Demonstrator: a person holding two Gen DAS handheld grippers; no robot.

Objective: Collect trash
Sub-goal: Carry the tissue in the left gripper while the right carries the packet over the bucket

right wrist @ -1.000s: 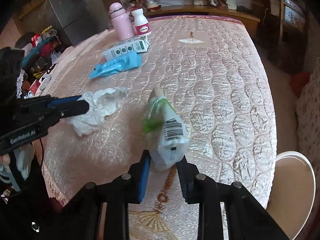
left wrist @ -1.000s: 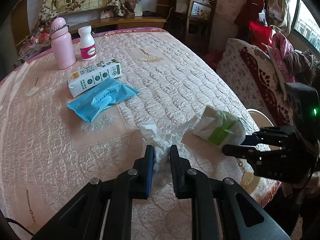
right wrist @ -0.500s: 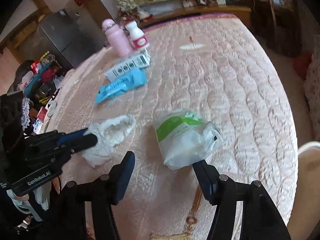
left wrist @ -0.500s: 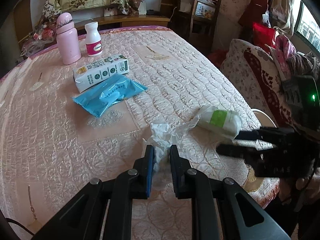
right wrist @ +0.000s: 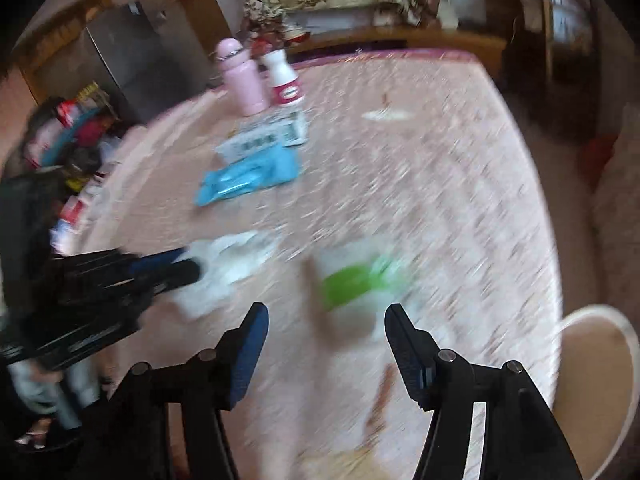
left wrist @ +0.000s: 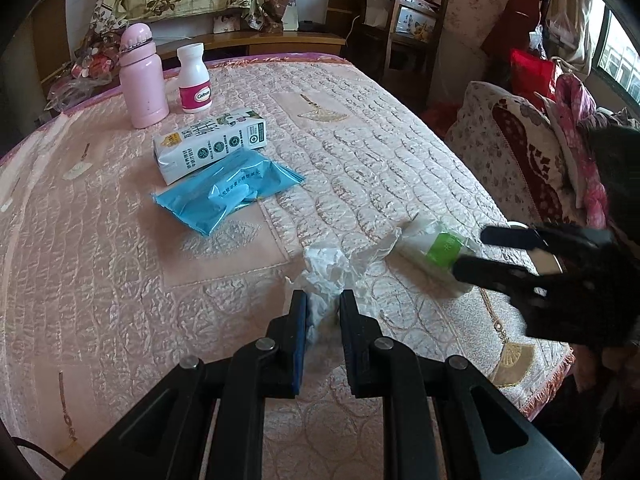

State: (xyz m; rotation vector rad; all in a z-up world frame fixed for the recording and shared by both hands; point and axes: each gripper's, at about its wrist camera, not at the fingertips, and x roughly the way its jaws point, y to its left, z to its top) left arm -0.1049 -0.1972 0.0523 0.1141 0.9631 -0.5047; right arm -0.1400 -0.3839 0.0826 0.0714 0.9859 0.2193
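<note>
My left gripper [left wrist: 323, 312] is shut on a crumpled white tissue [left wrist: 332, 268] that rests on the pink quilted table [left wrist: 120, 264]. A white and green plastic wrapper [left wrist: 436, 250] lies on the table just right of the tissue. My right gripper [right wrist: 326, 320] is open and empty, just short of the wrapper [right wrist: 356, 280]; that view is blurred. From the left wrist view the right gripper [left wrist: 480, 252] sits at the wrapper's right end. The right wrist view shows the left gripper [right wrist: 188, 264] on the tissue [right wrist: 232, 260].
A blue plastic packet [left wrist: 228, 192], a white carton [left wrist: 212, 144], a pink bottle [left wrist: 142, 76] and a white pill bottle [left wrist: 194, 74] stand farther back on the table. A white round rim [right wrist: 600, 384] is beyond the table's right edge. A cushioned seat [left wrist: 528, 160] is at right.
My right gripper let go of the white and green wrapper and opened wide; the wrapper now lies on the table. My left gripper stays shut on the tissue.
</note>
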